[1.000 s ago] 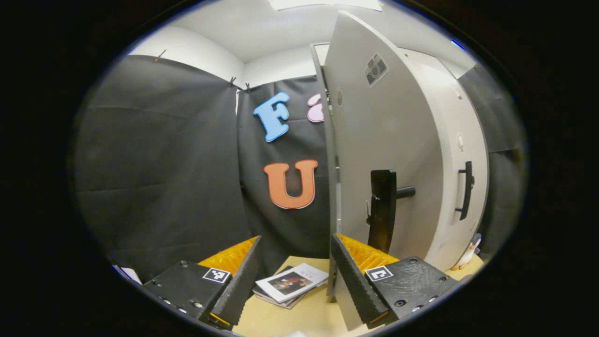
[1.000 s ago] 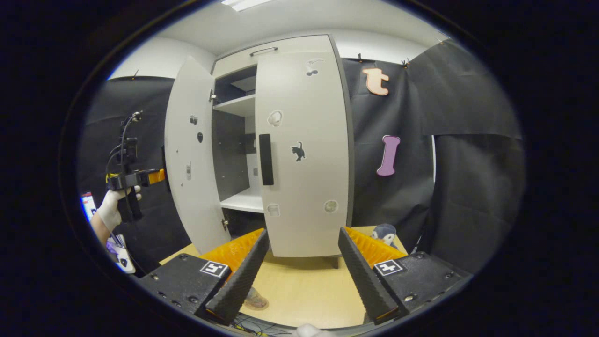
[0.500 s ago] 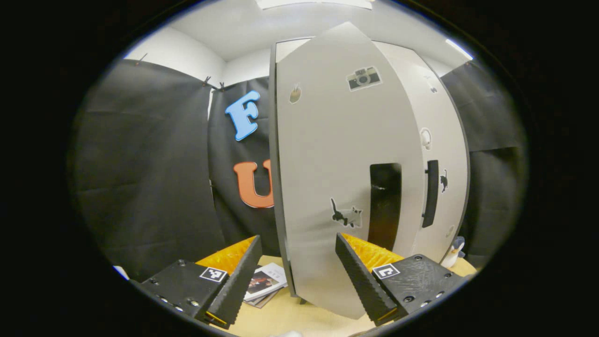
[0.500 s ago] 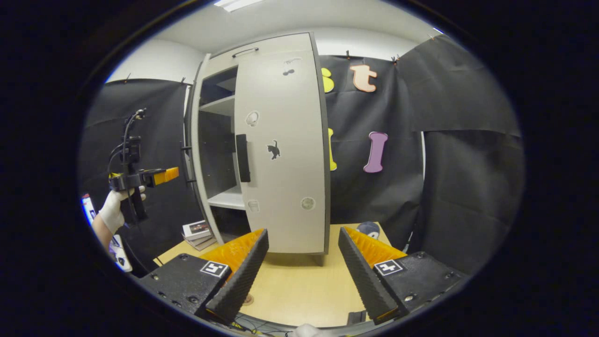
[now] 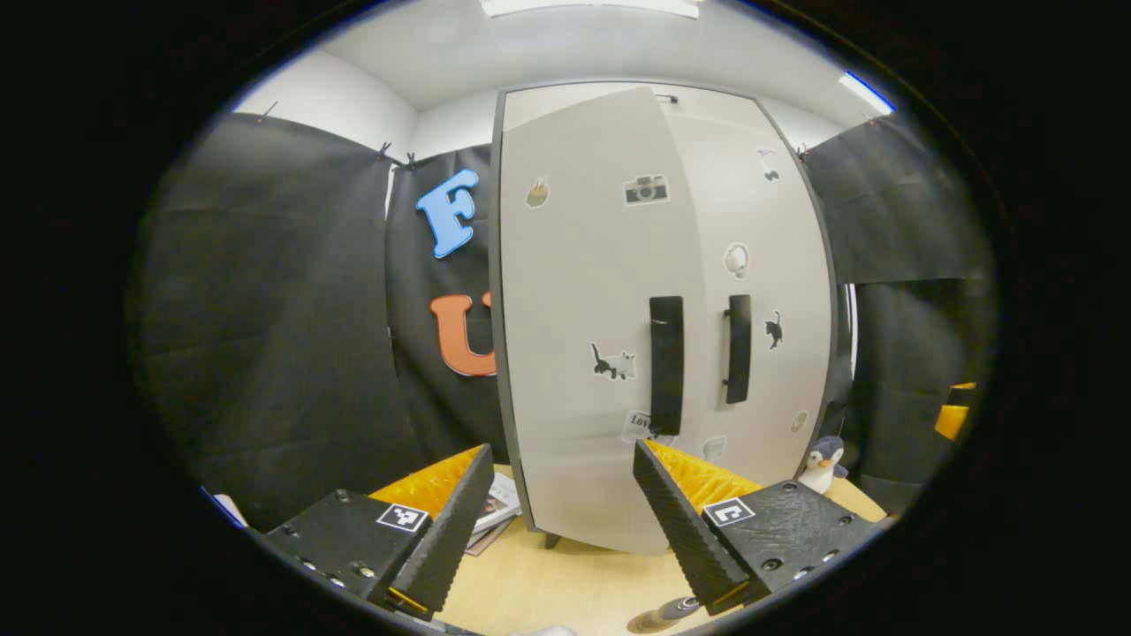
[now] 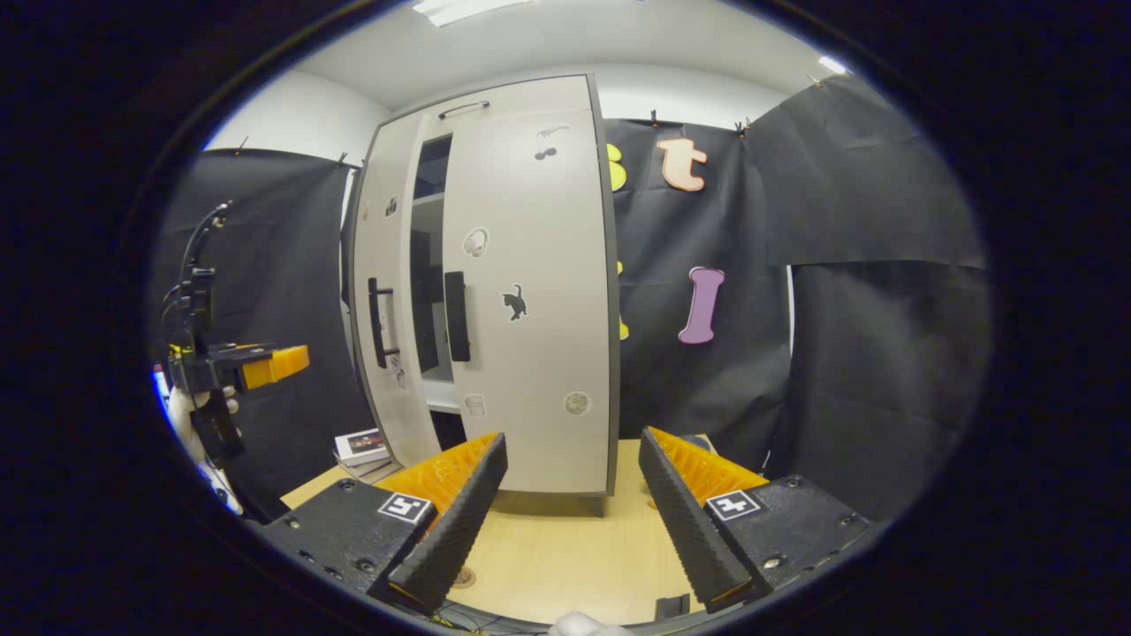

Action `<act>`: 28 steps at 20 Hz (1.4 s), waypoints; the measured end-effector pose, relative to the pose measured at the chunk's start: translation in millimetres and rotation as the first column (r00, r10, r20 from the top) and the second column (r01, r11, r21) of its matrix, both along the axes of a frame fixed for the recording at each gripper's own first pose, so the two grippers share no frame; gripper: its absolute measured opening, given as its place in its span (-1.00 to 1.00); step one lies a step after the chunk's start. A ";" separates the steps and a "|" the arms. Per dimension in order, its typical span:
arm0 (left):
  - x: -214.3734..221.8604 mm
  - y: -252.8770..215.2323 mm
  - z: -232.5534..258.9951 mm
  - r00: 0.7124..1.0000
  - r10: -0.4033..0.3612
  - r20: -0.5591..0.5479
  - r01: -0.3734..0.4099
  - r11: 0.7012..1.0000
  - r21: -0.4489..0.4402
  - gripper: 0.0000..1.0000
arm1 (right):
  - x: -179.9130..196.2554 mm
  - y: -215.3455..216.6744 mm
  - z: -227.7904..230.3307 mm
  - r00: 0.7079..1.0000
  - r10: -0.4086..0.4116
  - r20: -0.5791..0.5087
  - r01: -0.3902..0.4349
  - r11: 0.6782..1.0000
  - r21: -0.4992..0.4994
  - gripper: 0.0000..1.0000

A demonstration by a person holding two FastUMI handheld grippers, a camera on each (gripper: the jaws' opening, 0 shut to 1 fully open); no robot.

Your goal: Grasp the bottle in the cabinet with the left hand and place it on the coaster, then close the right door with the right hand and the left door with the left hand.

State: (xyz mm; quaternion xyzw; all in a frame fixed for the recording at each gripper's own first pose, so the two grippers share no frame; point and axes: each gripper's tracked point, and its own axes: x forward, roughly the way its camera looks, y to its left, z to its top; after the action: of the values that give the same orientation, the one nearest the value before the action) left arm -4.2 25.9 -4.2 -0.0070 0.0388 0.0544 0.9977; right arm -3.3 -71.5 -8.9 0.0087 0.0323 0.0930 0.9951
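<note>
The grey cabinet stands on the wooden table. Its right door [image 6: 530, 300] is shut. Its left door [image 5: 583, 309] is almost shut; in the right gripper view the left door [image 6: 380, 300] leaves a narrow gap onto the shelves. My left gripper [image 5: 562, 459] is open and empty, a little in front of the left door's black handle [image 5: 665, 364]. A gloved hand holds the left gripper [image 6: 265, 364] left of the cabinet. My right gripper [image 6: 573, 442] hangs open and empty in front of the shut right door. What looks like the bottle [image 5: 663, 614] stands by the table's near edge.
A stack of books [image 6: 358, 446] lies on the table left of the cabinet, also seen as books [image 5: 499, 503] behind my left finger. A toy penguin [image 5: 826, 459] sits right of the cabinet. Black cloth walls close in on both sides.
The left door has swung from wide open to nearly shut, and my left gripper now faces the door fronts. The right gripper has backed off slightly; both stay open.
</note>
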 end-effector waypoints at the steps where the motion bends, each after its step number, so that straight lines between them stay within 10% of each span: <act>1: -7.0 -7.5 0.9 1.000 -0.012 0.006 0.012 1.000 0.000 0.96 | 1.0 5.0 0.4 1.000 0.004 -0.001 -0.004 1.000 0.001 0.93; 28: -69.9 -22.8 -25.6 0.993 -0.117 -0.004 0.117 0.993 -0.010 0.94 | -18.2 46.9 -2.4 0.996 -0.081 0.040 0.081 0.997 -0.007 0.96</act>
State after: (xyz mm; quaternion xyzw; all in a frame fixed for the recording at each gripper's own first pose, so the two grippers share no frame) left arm -74.2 3.1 -29.8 -0.0095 0.0415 -0.0042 0.9991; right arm -21.5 -24.7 -11.3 0.0038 0.0126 0.0527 0.9985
